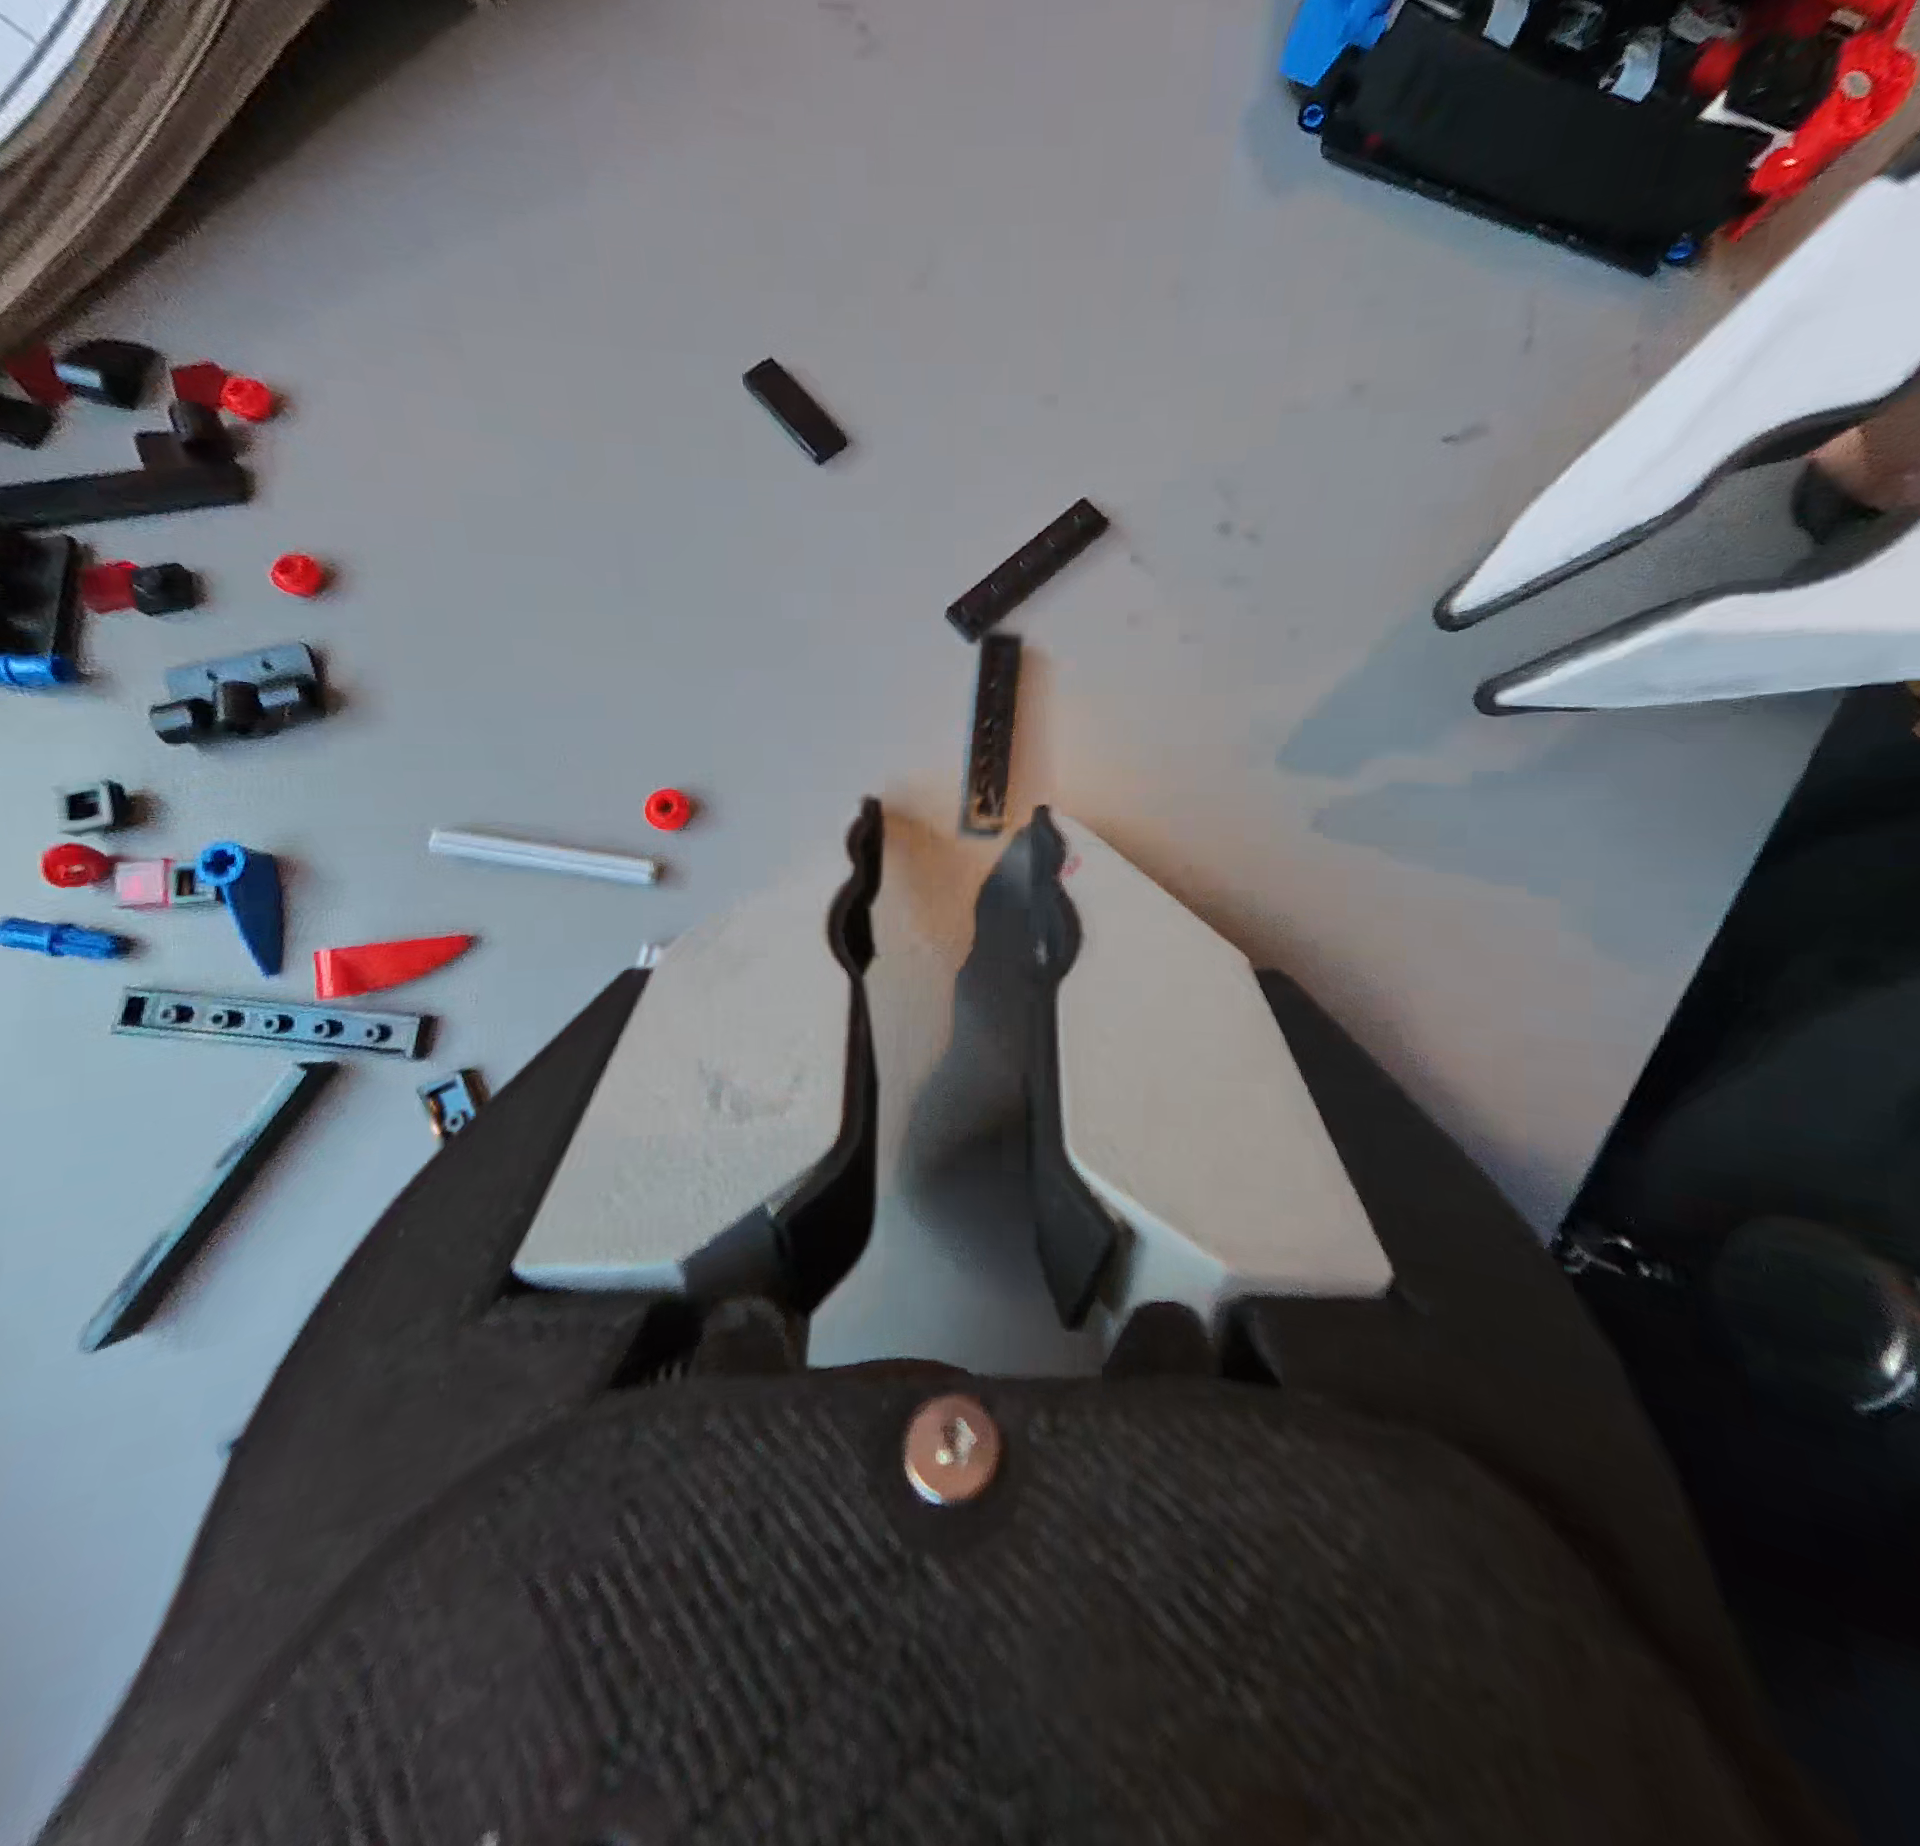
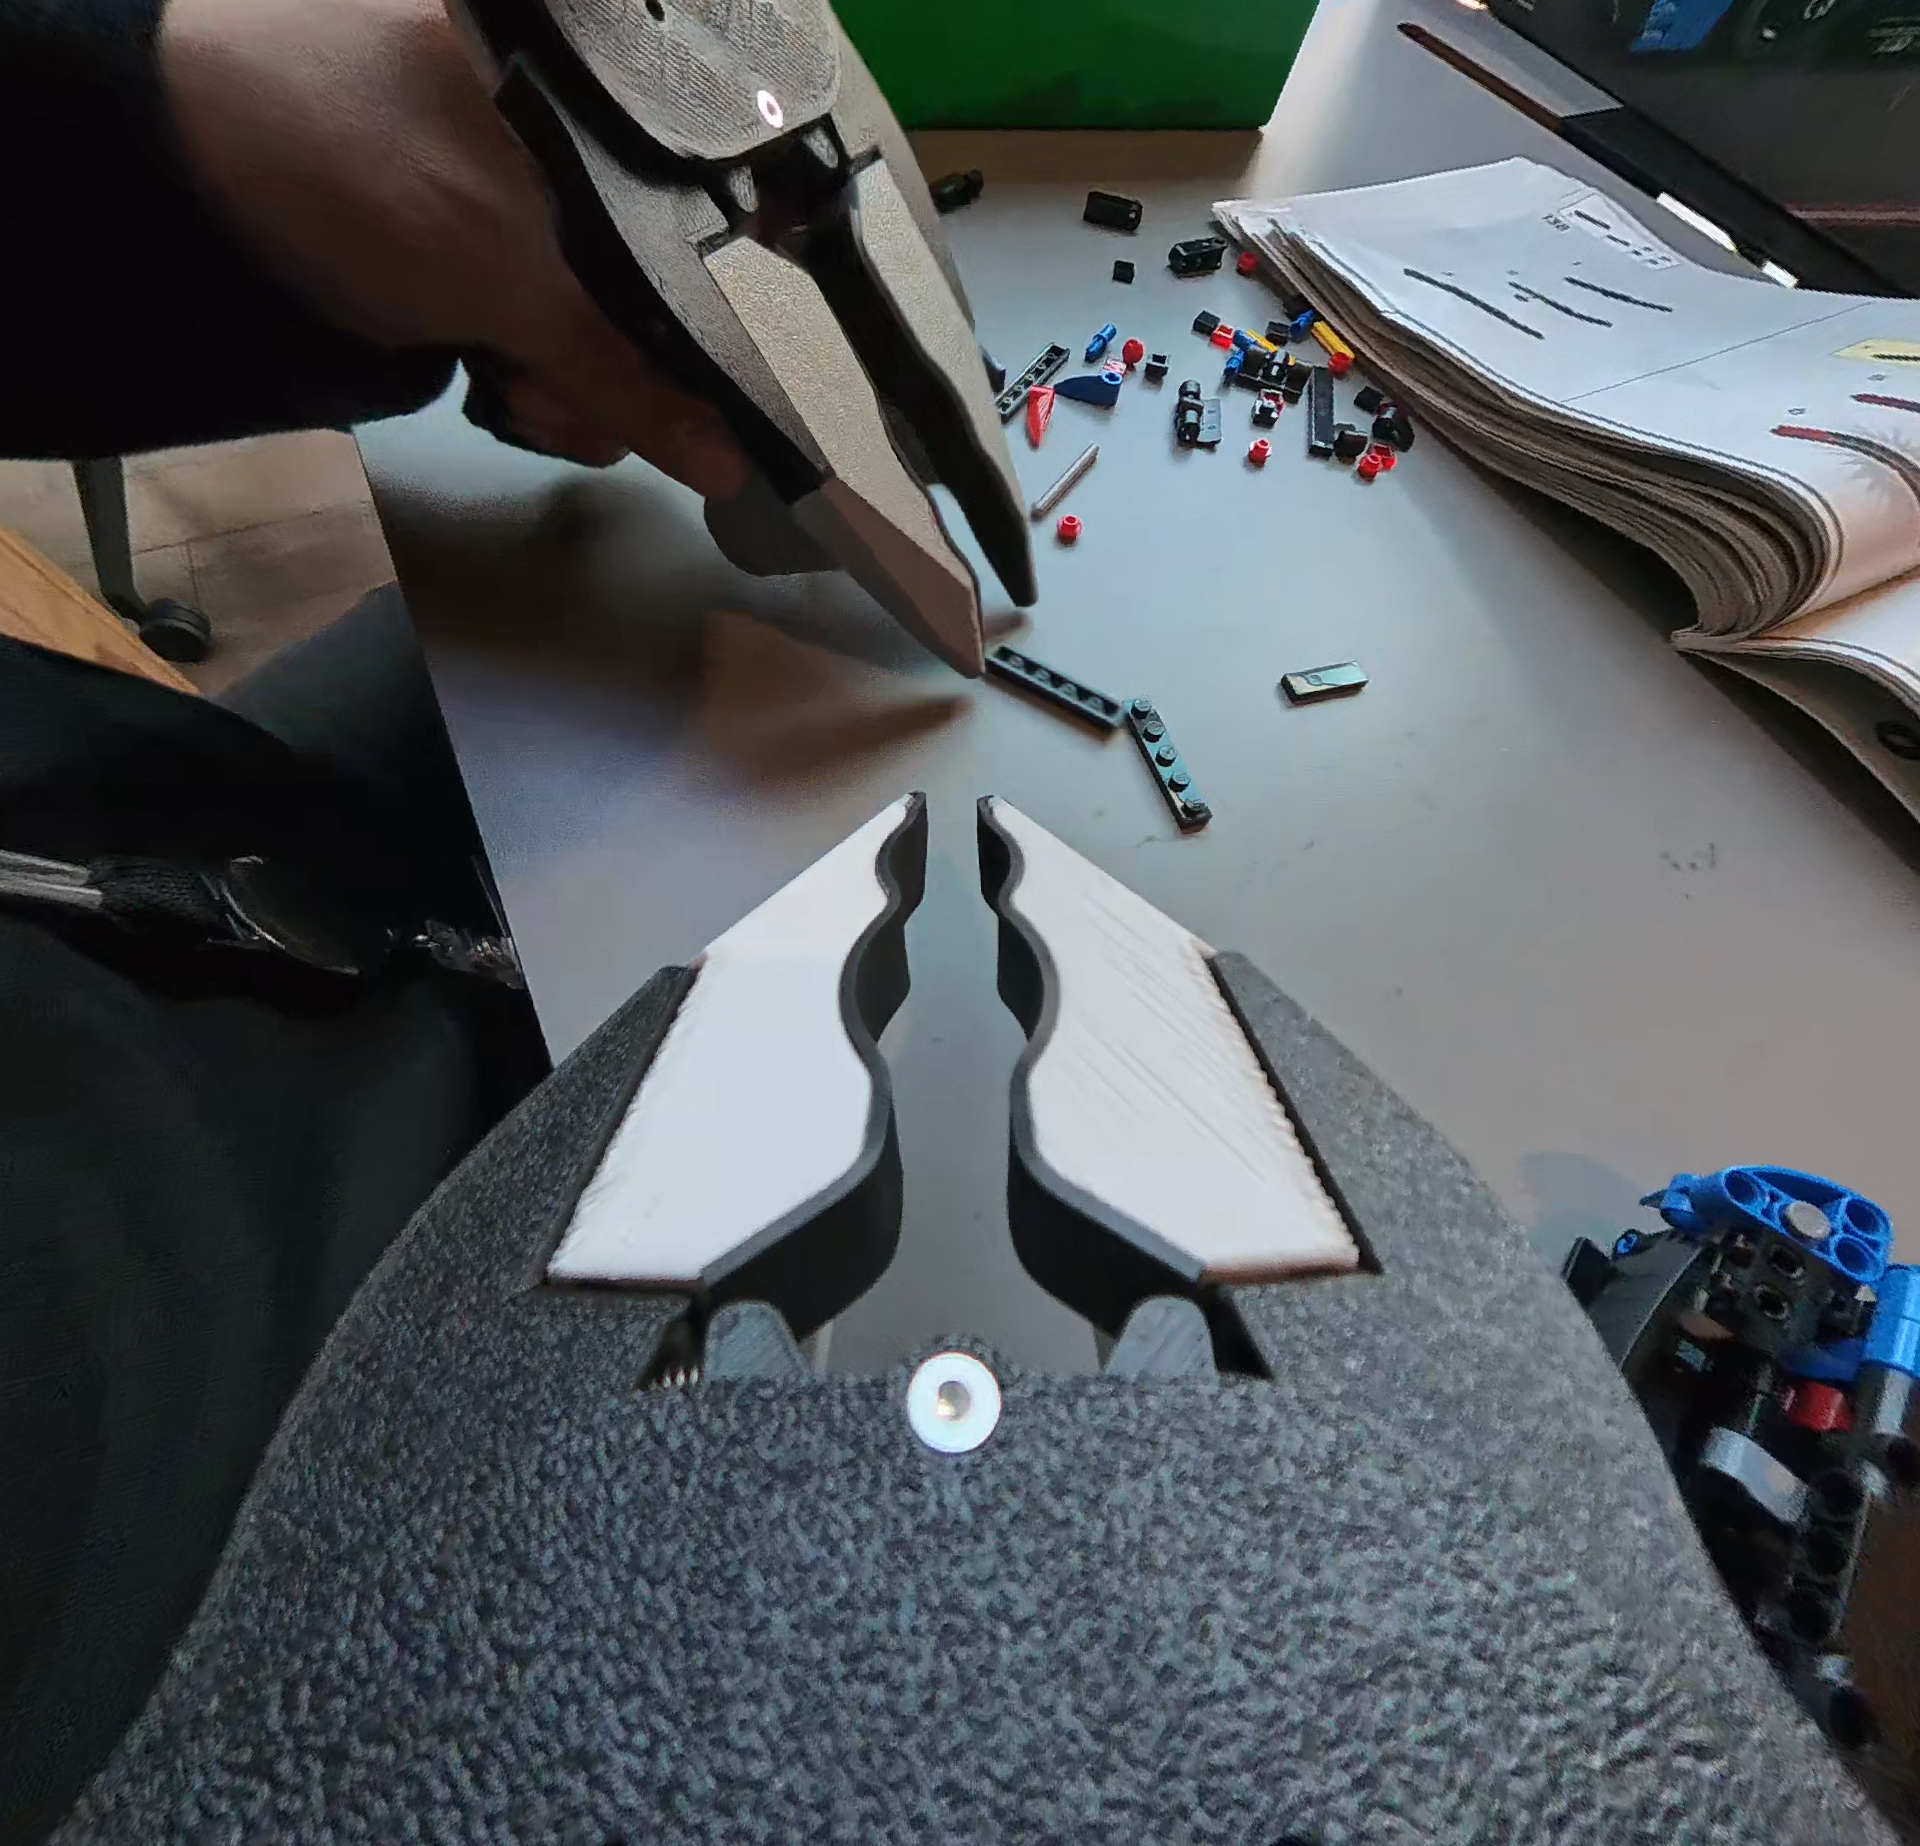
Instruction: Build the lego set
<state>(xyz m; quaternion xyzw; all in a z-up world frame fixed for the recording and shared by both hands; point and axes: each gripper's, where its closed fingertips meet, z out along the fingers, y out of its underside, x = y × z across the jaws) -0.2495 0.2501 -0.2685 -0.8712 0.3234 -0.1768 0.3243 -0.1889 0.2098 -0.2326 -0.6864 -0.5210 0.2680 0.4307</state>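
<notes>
Two black studded plates on the desk (image 1: 623, 186): nearer plate (image 1: 992, 731) lying lengthwise straight ahead of the left gripper (image 1: 956, 825), fingers slightly parted, empty, tips at its near end. Second plate (image 1: 1029, 568) angled beyond. Right gripper (image 2: 951, 804) farther back, narrowly parted, empty.

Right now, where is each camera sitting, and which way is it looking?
Left wrist view: sits on the left tool, looking down along its fingers at two black plates on the table; the right tool pokes in.
Right wrist view: sits on the right tool, facing the left tool, a hand and the booklet.
Both show the plates, loose bricks and the model.
</notes>
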